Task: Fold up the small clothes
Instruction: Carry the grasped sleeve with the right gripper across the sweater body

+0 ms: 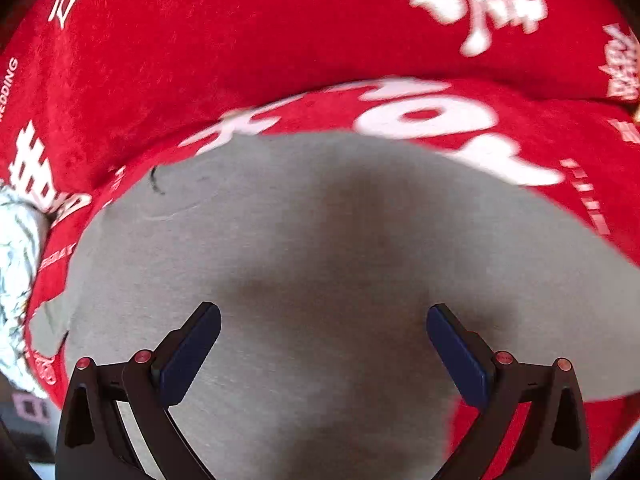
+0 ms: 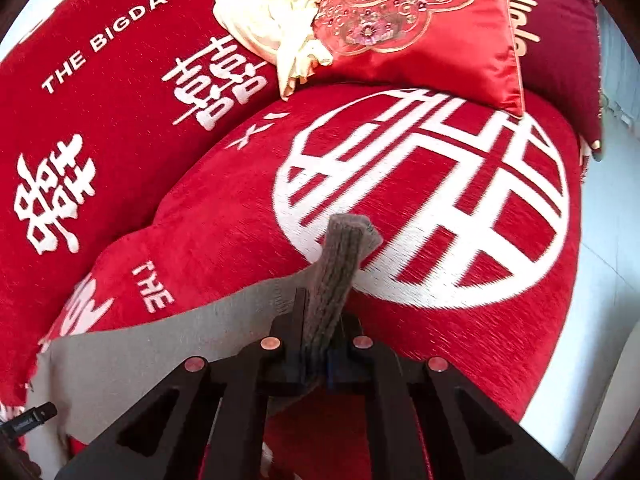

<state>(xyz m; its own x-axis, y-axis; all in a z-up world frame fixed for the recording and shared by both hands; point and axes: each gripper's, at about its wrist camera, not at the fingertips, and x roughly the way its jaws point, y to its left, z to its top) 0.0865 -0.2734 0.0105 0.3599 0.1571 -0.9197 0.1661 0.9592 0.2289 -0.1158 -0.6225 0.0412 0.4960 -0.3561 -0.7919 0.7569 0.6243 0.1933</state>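
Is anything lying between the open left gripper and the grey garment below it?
Nothing visible. The left gripper hangs open directly over bare grey garment, with no object between. The right gripper is shut on a bunched edge of the garment.

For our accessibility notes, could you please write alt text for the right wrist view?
The right tongs are shut on a bunched fold of the grey knit garment, lifting it above a red chenille cover with white wedding characters. The rest of the garment lies flat at lower left; a red embroidered satin cushion sits behind.
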